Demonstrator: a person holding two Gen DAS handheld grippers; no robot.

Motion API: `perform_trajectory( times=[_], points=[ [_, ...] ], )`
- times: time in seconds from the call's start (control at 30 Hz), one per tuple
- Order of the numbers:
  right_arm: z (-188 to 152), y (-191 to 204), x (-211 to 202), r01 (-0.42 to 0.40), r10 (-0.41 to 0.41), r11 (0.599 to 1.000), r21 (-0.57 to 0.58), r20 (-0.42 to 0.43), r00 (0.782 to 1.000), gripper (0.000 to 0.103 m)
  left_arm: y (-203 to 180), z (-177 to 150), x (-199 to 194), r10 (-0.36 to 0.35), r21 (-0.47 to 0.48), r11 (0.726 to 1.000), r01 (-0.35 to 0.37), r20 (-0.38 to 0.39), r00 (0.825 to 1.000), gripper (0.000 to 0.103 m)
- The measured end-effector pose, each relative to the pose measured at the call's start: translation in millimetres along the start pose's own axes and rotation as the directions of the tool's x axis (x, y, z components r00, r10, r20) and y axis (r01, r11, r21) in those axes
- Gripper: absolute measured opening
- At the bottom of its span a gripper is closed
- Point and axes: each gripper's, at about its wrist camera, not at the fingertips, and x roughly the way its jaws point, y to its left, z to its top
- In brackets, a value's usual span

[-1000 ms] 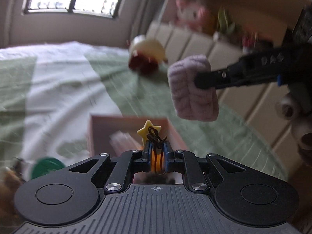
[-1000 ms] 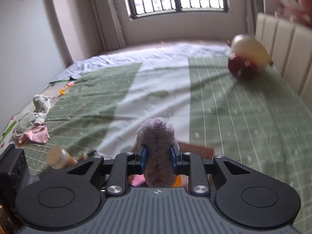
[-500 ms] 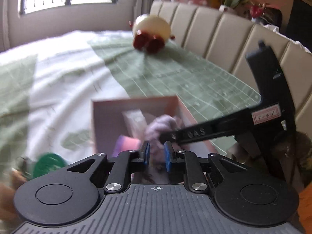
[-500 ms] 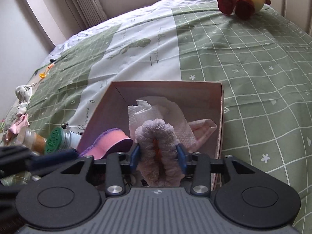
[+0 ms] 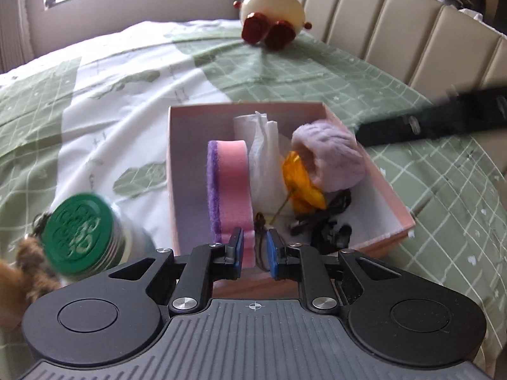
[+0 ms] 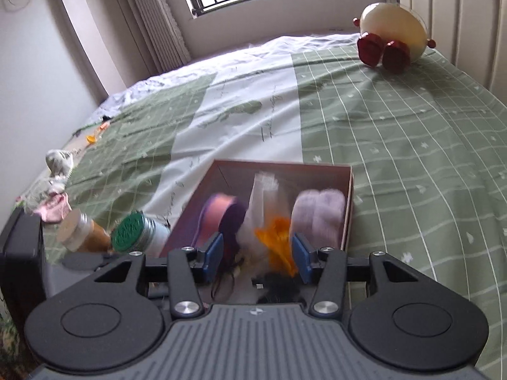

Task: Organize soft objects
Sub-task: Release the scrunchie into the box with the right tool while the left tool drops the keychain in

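On the green checked bedspread [image 6: 396, 133] sits a pink box [image 5: 389, 196] holding, left to right, a pink sponge [image 5: 233, 183], white tissue [image 5: 264, 158] and the lilac plush [image 5: 329, 155]. Right gripper [image 6: 257, 258]: jaws spread, just opened, nothing clamped. Left gripper [image 5: 255, 251]: jaws a narrow gap apart, having just parted slightly around a thin dark cord [image 5: 260, 237].

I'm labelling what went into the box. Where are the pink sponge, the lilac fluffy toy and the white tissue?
pink sponge [image 5: 233, 183], left wrist view, pink foam edge.
lilac fluffy toy [image 5: 332, 155], left wrist view, ribbed top.
white tissue [image 5: 264, 155], left wrist view, crumpled middle.
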Motion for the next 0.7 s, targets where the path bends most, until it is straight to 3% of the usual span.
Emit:
perform_trajectory(
  times=[0.13, 0.23, 0.43, 0.57, 0.7],
  points=[
    [-9, 7, -5, 0.027, -0.027, 0.999, -0.026, 0.008, 1.000, 0.048, 0, -1, -10, -0.052, -0.048, 0.997, 0.056, 0.069, 0.996, 0.019],
    [-10, 18, -8, 0.050, -0.049, 0.998, -0.046, 0.034, 0.998, 0.049, 0, -5, -36, -0.054, -0.043, 0.997, 0.061, 0.143, 0.988, 0.019],
    [-20, 57, -11, 0.031, -0.021, 0.990, -0.139, 0.075, 0.997, 0.057, 16, -36, -97, 0.072, -0.077, 0.996, -0.051, 0.300, 0.951, 0.019],
    [-36, 83, -1, -0.017, 0.027, 0.984, -0.175, 0.052, 0.998, 0.058, 39, -66, -115, 0.155, -0.134, 0.984, -0.119, 0.298, 0.942, 0.019],
    [-66, 105, 13, -0.005, 0.019, 0.972, -0.233, 0.056, 0.998, 0.058, 69, -96, -131, 0.229, -0.260, 0.953, -0.155, 0.287, 0.930, 0.019]
  ],
)
